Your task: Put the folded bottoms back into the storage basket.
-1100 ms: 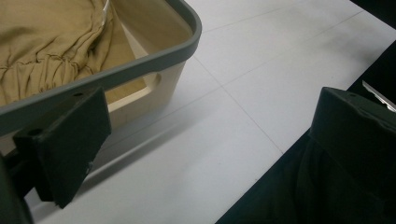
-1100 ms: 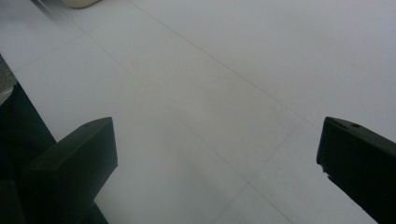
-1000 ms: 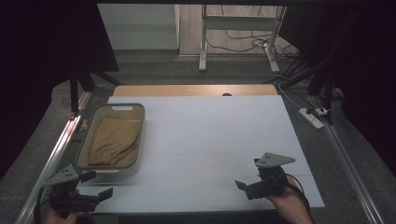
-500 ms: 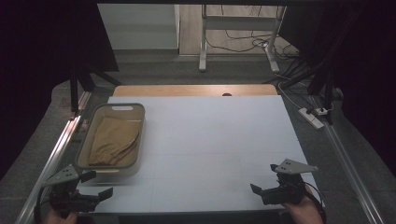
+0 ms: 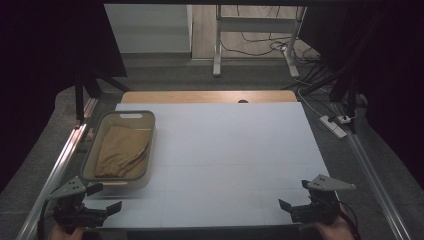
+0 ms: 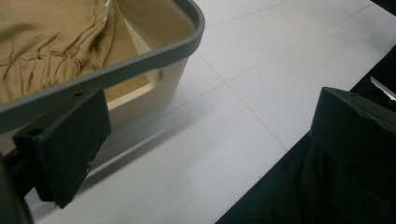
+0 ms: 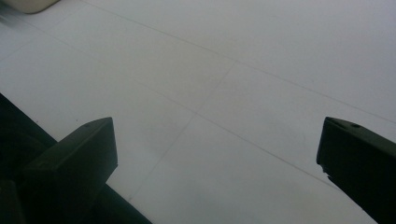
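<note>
White board (image 5: 225, 150) is laid over most of the table, faint seam lines crossing it, and a strip of light wood (image 5: 207, 96) is exposed along its far edge. Dark grey matting (image 5: 370, 165) is seen around the table, with a metal rail (image 5: 57, 167) running down the left side and a white power strip (image 5: 336, 126) lying off the far right corner.

On the left part of the board a cream plastic basin (image 5: 120, 148) with a grey rim is set, and a tan crumpled cloth (image 5: 121, 151) is lying inside it. In the left gripper view the cloth (image 6: 46, 46) is gathered in folds below the basin's rim (image 6: 140, 60), and a cut-out handle is visible in the basin's end wall. No writing or label can be read anywhere.

The left gripper (image 5: 102, 199) is held at the near left corner, just in front of the basin, its jaws spread wide with nothing between them. The right gripper (image 5: 295, 202) is held at the near right corner, well apart from the basin, its jaws likewise spread wide over the bare board.
</note>
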